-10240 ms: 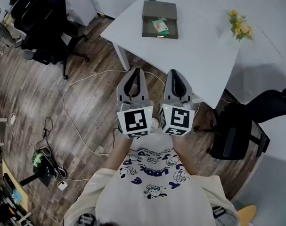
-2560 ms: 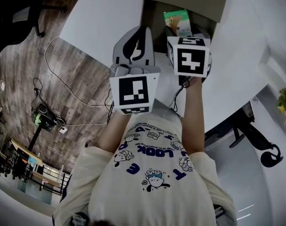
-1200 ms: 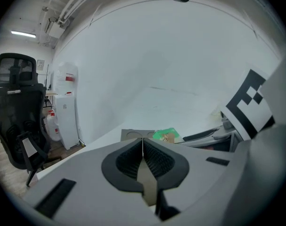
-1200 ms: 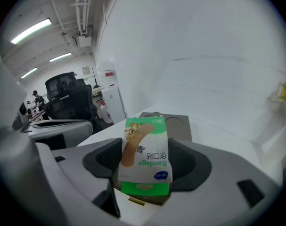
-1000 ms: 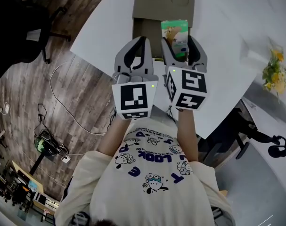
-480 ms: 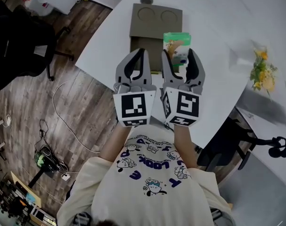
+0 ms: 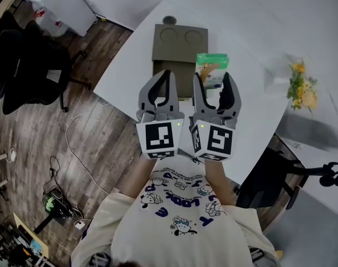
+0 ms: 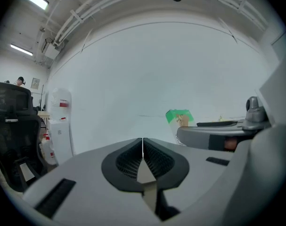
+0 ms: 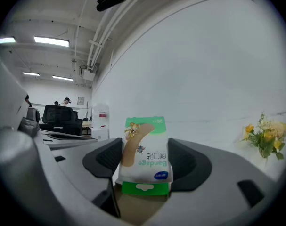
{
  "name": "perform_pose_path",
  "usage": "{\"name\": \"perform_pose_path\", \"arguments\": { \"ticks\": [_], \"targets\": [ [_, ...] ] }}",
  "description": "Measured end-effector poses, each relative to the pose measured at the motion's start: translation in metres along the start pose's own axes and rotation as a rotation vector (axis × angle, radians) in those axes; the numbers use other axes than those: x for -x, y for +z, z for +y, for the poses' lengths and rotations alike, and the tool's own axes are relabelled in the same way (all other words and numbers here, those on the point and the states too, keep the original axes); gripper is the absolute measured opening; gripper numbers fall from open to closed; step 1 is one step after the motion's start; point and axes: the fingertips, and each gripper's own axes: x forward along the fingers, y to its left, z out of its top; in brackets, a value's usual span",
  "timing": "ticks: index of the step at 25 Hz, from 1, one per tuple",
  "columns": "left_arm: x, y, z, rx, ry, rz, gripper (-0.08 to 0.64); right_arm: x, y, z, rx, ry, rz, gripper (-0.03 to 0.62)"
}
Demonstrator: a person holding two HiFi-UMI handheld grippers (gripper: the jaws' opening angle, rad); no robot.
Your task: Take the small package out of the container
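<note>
Small package [image 9: 145, 157], a green-and-white pack printed "Bandage", stands upright, clamped between the jaws of the right tool [image 9: 145, 166], which press on its two sides near its lower end. The left tool [image 8: 143, 147] is beside it, its jaws pressed together with nothing between them. Both tools are held side by side in front of the person, and both gripper views show a plain white wall [image 8: 147, 69] beyond the jaws.

From the head view, the right tool [image 7: 213, 85] carries the small package [image 7: 212, 71] above the right edge of the olive-brown container [image 7: 163, 71], which lies open on the white worktop [image 7: 124, 71]. The container's lid [image 7: 180, 43], folded back on the far side, shows two round recesses. The left tool [image 7: 162, 79] partly covers the container's open tray, and its contents cannot be made out.

Yellow flowers [image 7: 301, 90] stand well apart on the worktop to the right. Black office chairs [image 7: 29, 65] stand on the wooden floor [image 7: 63, 143] to the left.
</note>
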Motion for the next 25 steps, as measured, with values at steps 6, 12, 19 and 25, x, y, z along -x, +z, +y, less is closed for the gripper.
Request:
{"name": "perform_pose_path", "arguments": {
  "ticks": [6, 12, 19, 25],
  "targets": [
    [0.006, 0.008, -0.007, -0.014, 0.001, -0.026, 0.018, 0.012, 0.002, -0.007, 0.005, -0.014, -0.03, 0.295],
    [0.013, 0.015, -0.012, -0.027, 0.005, -0.049, 0.018, 0.021, 0.009, -0.009, -0.011, -0.011, -0.077, 0.295],
    [0.023, 0.021, -0.014, -0.041, 0.006, -0.066, 0.018, 0.028, 0.011, -0.007, -0.034, 0.002, -0.087, 0.295],
    [0.027, 0.022, -0.015, -0.043, 0.001, -0.072, 0.017, 0.033, 0.013, -0.005, -0.039, 0.001, -0.104, 0.295]
  ]
}}
